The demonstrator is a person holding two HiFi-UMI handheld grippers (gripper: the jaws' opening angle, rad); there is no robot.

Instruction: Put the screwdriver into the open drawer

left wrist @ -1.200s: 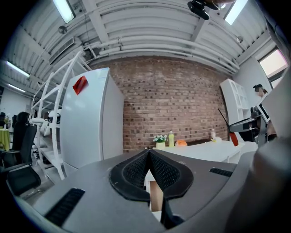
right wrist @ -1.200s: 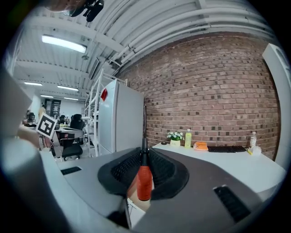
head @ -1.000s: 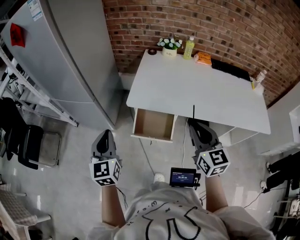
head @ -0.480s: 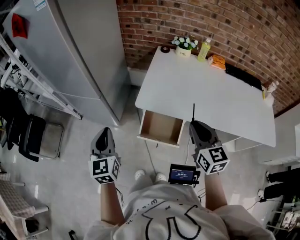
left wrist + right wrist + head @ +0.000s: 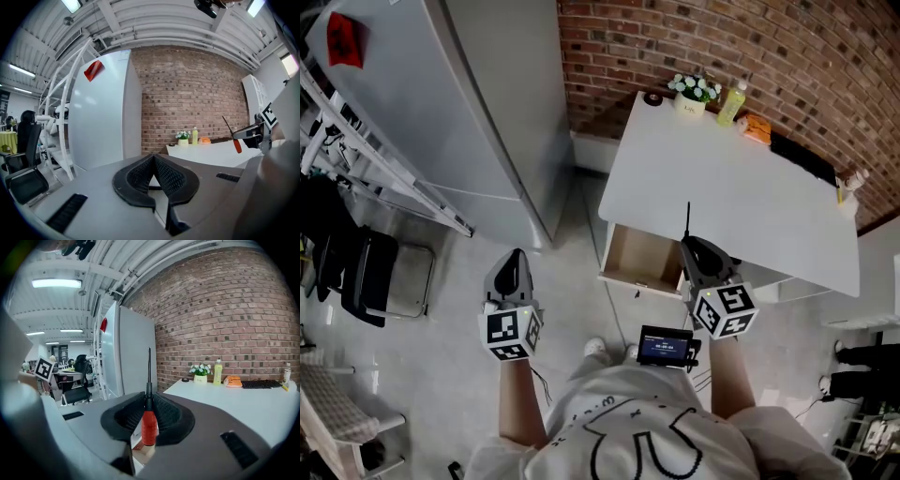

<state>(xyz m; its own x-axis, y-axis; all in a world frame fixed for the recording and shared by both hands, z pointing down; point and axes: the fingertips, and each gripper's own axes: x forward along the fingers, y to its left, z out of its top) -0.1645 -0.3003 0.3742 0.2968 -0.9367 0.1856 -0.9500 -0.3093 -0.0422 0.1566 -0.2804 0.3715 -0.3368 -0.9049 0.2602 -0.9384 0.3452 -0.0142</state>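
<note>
My right gripper (image 5: 695,250) (image 5: 149,405) is shut on a screwdriver (image 5: 148,420) with a red handle; its thin dark shaft (image 5: 687,219) sticks up past the jaws. It hovers at the right front corner of the open wooden drawer (image 5: 641,256), which hangs out from under the white table (image 5: 722,192). My left gripper (image 5: 510,270) (image 5: 153,172) is shut with nothing in it, held over the grey floor well left of the drawer. In the left gripper view the screwdriver (image 5: 234,139) shows at far right.
A grey refrigerator (image 5: 450,94) stands left of the table against the brick wall. On the table's far edge sit a flower pot (image 5: 694,95), a green bottle (image 5: 731,101), an orange item (image 5: 757,127) and a black keyboard (image 5: 804,156). A black chair (image 5: 366,277) stands at left.
The view has shifted: table and drawer now lie further right and closer. My right gripper with the screwdriver has come nearer the drawer's right front corner. The left gripper stays shut.
</note>
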